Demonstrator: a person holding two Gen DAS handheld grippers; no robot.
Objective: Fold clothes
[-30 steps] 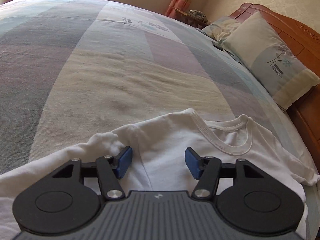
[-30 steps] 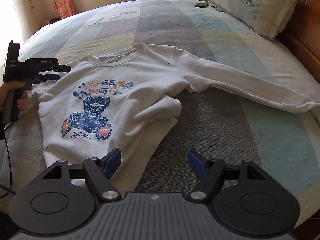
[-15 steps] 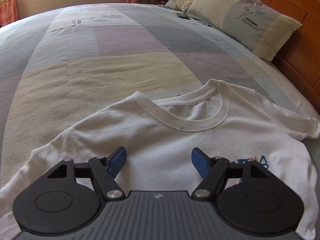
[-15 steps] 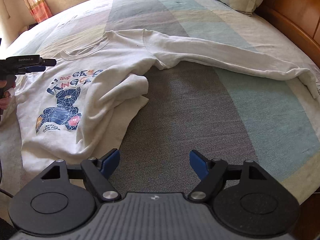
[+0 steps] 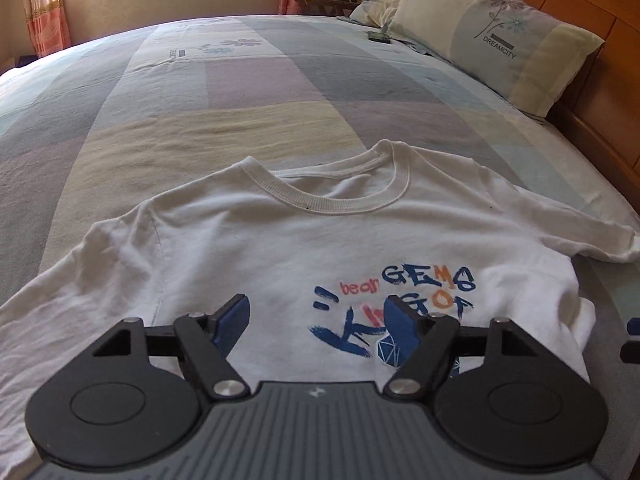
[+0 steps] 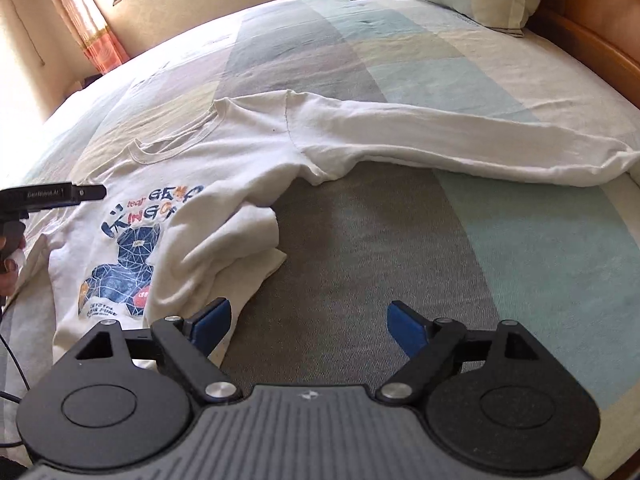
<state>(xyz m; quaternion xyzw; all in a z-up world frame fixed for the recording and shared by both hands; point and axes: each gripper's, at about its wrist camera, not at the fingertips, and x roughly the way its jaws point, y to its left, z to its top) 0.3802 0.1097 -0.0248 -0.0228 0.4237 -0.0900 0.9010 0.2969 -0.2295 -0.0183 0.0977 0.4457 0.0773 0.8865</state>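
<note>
While both sets of jaws have just been opening, nothing between them, left gripper [image 5: 316,322] now hangs over the sweatshirt [image 6: 132,216] print; right gripper [image 6: 308,326] nears the bunched hem. Sweatshirt lies on bed [image 6: 360,240], unfolded.

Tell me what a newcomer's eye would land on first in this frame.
The white long-sleeved sweatshirt with a blue bear print lies face up on the pastel patchwork bedspread, one sleeve stretched towards the headboard and its near side bunched over the print. Both grippers hover open above it, holding nothing. A cream "DREAMCITY" pillow leans on the wooden headboard.
</note>
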